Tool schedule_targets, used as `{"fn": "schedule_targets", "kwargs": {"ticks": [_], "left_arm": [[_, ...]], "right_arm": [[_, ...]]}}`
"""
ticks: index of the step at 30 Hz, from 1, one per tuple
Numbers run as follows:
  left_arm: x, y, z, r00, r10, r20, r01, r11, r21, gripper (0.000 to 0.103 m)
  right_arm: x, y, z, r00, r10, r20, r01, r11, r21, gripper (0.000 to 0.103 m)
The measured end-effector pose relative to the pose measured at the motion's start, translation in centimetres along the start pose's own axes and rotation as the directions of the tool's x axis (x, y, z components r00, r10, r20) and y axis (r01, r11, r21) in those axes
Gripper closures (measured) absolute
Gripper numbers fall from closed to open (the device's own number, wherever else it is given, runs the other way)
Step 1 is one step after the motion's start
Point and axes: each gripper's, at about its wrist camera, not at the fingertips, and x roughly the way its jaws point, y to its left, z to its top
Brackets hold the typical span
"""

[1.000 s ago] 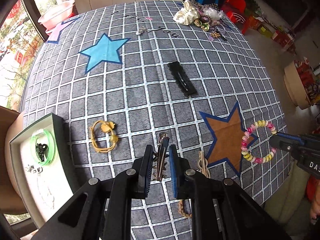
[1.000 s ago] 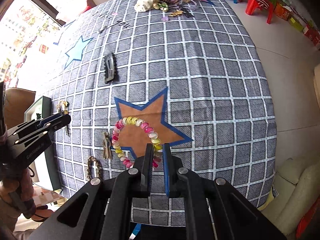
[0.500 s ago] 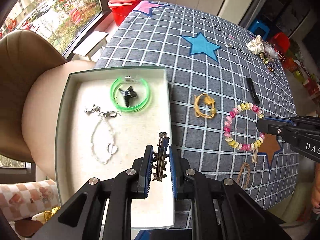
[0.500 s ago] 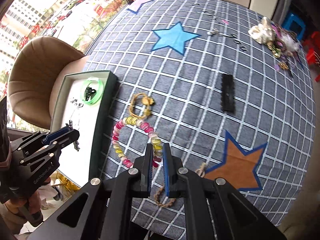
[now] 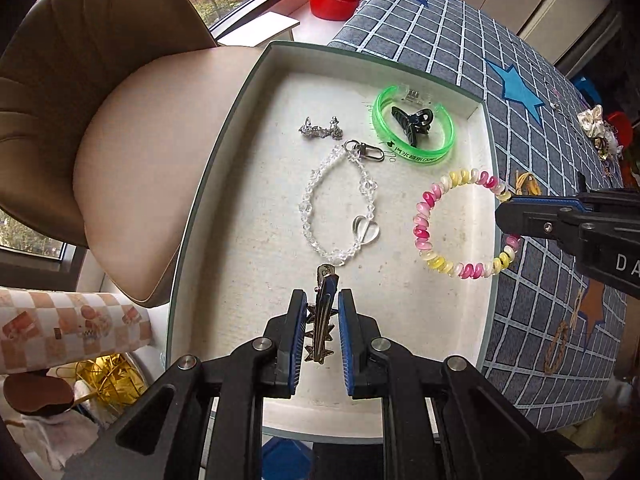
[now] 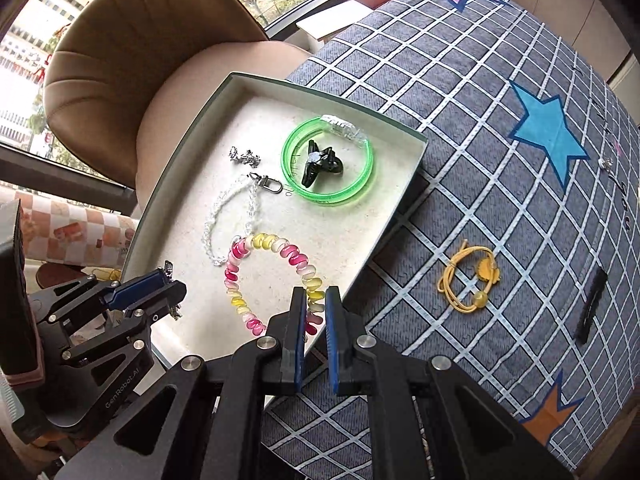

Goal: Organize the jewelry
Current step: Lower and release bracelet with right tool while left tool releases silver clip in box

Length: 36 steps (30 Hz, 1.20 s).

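Observation:
My left gripper (image 5: 322, 306) is shut on a metal star hair clip (image 5: 325, 312) and holds it over the near part of the white tray (image 5: 224, 152). My right gripper (image 6: 316, 300) is shut on a pink, yellow and white bead bracelet (image 6: 240, 276), which hangs over the tray's right side (image 5: 424, 216). The tray (image 6: 192, 128) holds a green bangle (image 5: 412, 128) with a black claw clip (image 5: 412, 120) inside it, a clear crystal chain (image 5: 336, 208) and a small silver brooch (image 5: 320, 130). My left gripper also shows in the right wrist view (image 6: 168, 280).
The tray sits at the edge of a grey checked tablecloth (image 6: 500, 128) with stars. On the cloth lie a yellow hair tie (image 6: 472, 280), a black barrette (image 6: 592, 304) and a braided band (image 5: 558, 346). A tan chair (image 5: 100, 100) stands beside the tray. A pile of accessories (image 5: 600, 132) lies far off.
Both grippers have moved left from over the cloth to above the tray, each still holding its item. The tray now fills the views.

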Motion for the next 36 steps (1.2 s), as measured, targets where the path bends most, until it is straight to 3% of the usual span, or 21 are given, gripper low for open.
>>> {"fn": "schedule_targets", "kwargs": {"ticks": [9, 17, 31, 36], "left_arm": [[3.1, 1.0, 0.6, 0.999, 0.013, -0.04, -0.014, 0.999, -0.028, 0.08], [3.7, 0.4, 2.2, 0.999, 0.041, -0.007, -0.041, 0.999, -0.012, 0.08], [3.4, -0.2, 3.0, 0.996, 0.087, -0.017, -0.087, 0.996, -0.004, 0.08], [2.6, -1.0, 3.3, 0.994, 0.108, -0.021, -0.108, 0.994, 0.0, 0.08]], "right_arm": [[3.1, 0.8, 1.8, 0.996, -0.057, -0.074, 0.054, 0.998, -0.038, 0.093], [3.7, -0.5, 3.1, 0.991, -0.109, -0.079, 0.109, 0.994, -0.007, 0.093], [6.1, -0.9, 4.5, 0.986, -0.105, -0.129, 0.106, 0.994, 0.001, 0.092], [6.5, -0.3, 4.2, 0.99, -0.067, -0.128, 0.067, 0.998, -0.002, 0.078]]}}
